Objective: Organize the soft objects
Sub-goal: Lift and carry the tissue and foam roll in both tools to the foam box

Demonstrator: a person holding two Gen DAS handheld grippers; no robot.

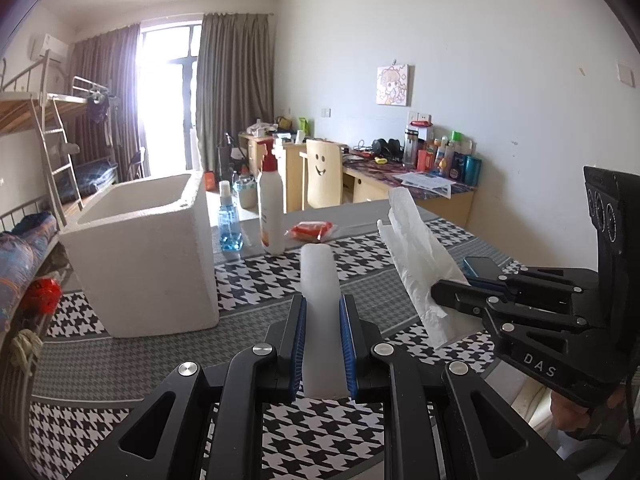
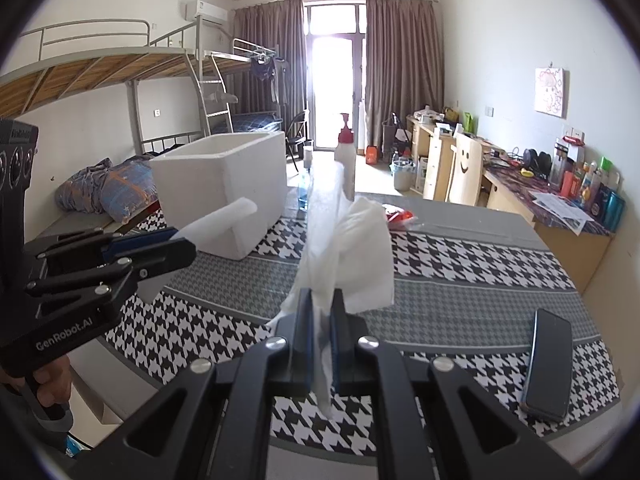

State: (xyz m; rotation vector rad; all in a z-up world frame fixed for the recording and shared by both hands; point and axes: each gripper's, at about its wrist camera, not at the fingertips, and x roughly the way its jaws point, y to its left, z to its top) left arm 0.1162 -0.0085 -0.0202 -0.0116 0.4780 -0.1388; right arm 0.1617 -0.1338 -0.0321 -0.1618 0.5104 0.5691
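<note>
My left gripper [image 1: 323, 308] is shut on a white foam strip [image 1: 320, 280] and holds it above the houndstooth table [image 1: 260, 276]; the gripper also shows in the right wrist view [image 2: 176, 246] with the foam strip [image 2: 224, 220]. My right gripper [image 2: 322, 308] is shut on a crumpled white tissue [image 2: 356, 252] that sticks up above the table; it also shows in the left wrist view [image 1: 444, 292] with the tissue [image 1: 416, 248]. A white foam box [image 1: 148, 252], open on top, stands on the table at the left, also seen in the right wrist view [image 2: 228, 184].
A white bottle with a red cap [image 1: 270, 204], a blue spray bottle [image 1: 230, 220] and a red packet [image 1: 312, 230] stand at the table's far side. A black phone [image 2: 550, 364] lies at the right. A bunk bed [image 2: 120, 80] is left, a cluttered desk [image 2: 560, 192] right.
</note>
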